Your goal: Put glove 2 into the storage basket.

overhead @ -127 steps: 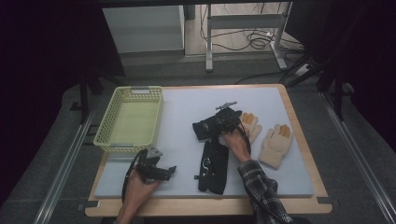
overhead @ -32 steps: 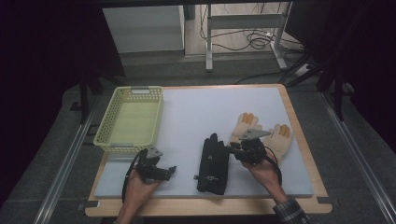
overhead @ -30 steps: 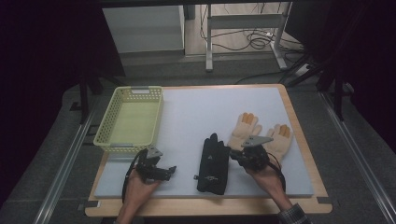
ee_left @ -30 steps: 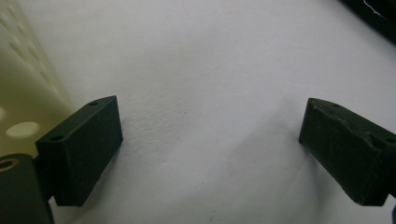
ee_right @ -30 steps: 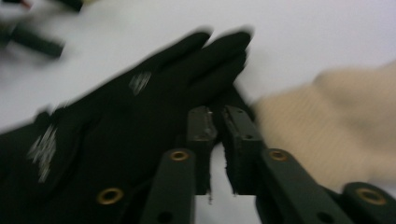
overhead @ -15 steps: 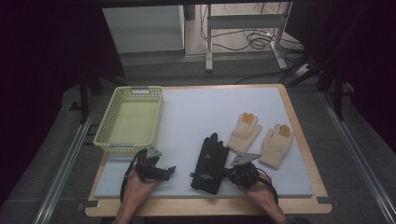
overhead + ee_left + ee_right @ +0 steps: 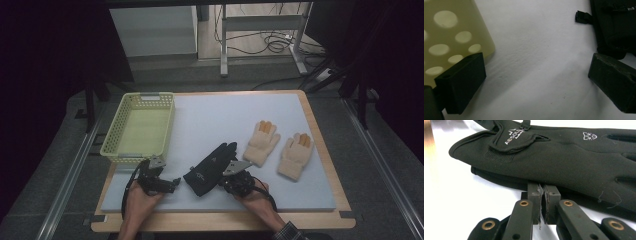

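White mat [image 7: 210,120]; right gripper view shows "ABSOLUTE" lettering on black gloves [image 7: 564,167].

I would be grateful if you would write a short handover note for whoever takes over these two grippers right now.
Left hand-held gripper: open, nothing between its jaws, low over the mat between the yellow basket and the black gloves.
Right hand-held gripper: jaws shut, tips at the near edge of the black gloves; whether any fabric is pinched cannot be told.
Things: the black gloves lie stacked near the front of the white mat; two tan gloves lie side by side to their right. The basket, at the left, is empty.
Done: no glove is in the basket yet.
Left: probably moving the gloves into the basket, black pair first.
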Available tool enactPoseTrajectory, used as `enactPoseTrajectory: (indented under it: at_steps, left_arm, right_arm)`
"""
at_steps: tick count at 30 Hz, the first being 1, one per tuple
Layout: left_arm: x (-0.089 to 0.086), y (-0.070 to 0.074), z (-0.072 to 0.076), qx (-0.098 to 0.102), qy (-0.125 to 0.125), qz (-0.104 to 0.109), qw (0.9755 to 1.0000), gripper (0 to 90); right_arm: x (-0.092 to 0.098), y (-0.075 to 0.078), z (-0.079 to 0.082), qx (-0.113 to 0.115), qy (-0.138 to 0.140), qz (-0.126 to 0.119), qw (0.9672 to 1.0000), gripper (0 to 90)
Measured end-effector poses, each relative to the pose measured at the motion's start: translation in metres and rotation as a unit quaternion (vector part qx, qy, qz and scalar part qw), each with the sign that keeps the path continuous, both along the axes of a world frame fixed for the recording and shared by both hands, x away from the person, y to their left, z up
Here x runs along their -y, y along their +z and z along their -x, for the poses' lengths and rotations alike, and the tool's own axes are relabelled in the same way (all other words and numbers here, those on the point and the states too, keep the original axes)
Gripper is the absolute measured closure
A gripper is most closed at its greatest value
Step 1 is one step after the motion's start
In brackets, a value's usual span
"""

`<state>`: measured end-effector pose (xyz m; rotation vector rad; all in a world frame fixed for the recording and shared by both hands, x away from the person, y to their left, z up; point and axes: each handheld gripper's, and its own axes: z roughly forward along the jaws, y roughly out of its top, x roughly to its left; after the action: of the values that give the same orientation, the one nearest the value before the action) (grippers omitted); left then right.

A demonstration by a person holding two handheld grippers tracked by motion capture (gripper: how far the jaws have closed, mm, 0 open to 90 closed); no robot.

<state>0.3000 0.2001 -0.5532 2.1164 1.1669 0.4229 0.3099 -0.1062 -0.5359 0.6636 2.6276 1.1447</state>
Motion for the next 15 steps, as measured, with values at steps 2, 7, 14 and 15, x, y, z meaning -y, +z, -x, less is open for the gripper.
enactPoseTrajectory:
  at_steps: [2, 7, 14, 15]
  left_arm:
    - [0.0, 0.0, 0.0, 0.0, 0.0, 0.001, 1.0, 1.6]
    - [-0.001, 0.0, 0.0, 0.0, 0.001, 0.004, 1.0, 1.5]
    - [-0.001, 0.0, 0.0, -0.002, 0.0, 0.005, 1.0, 1.5]
    - [-0.001, -0.001, 0.0, -0.002, 0.0, 0.005, 1.0, 1.5]
  right_arm:
    - [0.002, 0.001, 0.001, -0.004, 0.001, -0.001, 1.0, 80.7]
    - [0.02, 0.006, 0.003, 0.004, -0.012, 0.0, 0.9999, 75.0]
    - [0.055, 0.015, -0.002, 0.015, -0.055, -0.005, 0.9983, 67.2]
    - [0.068, 0.016, -0.004, 0.016, -0.071, -0.005, 0.9973, 63.2]
